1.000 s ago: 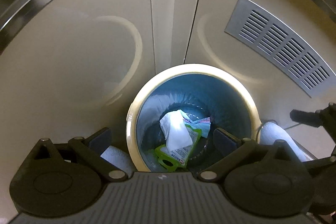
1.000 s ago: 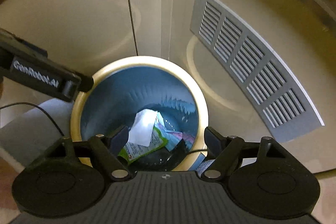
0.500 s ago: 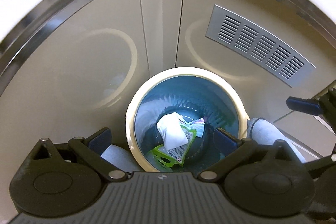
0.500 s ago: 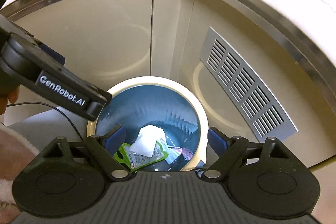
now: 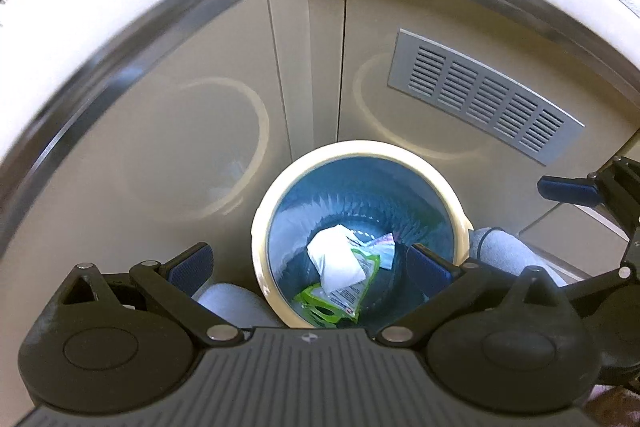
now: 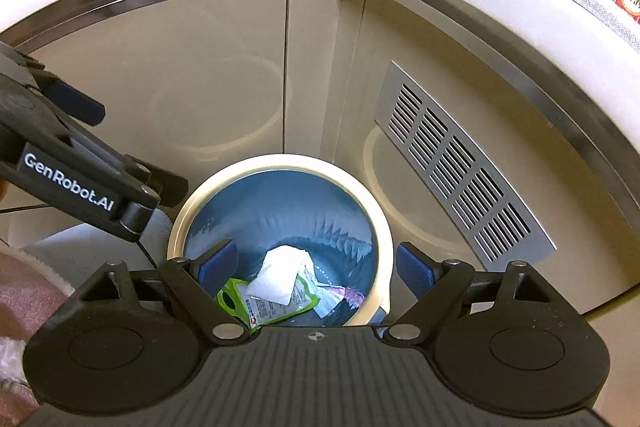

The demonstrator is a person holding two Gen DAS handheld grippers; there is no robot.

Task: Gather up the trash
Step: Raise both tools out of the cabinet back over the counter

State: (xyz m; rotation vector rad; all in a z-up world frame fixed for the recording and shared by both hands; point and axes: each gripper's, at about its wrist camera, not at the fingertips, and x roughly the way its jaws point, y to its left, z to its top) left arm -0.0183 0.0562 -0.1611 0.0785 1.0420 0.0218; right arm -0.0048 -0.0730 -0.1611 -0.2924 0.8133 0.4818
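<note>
While both tools point down over the cream-rimmed bin (image 5: 264,223), the left gripper (image 5: 310,265) stands spread wide with nothing between its pads. Inside the blue-lined bin lie a green packet (image 6: 264,303), a white tissue (image 6: 278,277) and a small wrapper (image 6: 332,301). The right gripper (image 6: 316,269) has just been opening and is empty too.

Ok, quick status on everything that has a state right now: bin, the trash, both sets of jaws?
Bin: upright, no lid on it, blue liner inside.
White tissue: crumpled, inside the bin, on top of the wrappers.
Green wrapper: inside the bin, partly under the tissue.
Left gripper: jaws open, nothing between them, above the bin.
Right gripper: jaws open after widening, empty, above the bin.
</note>
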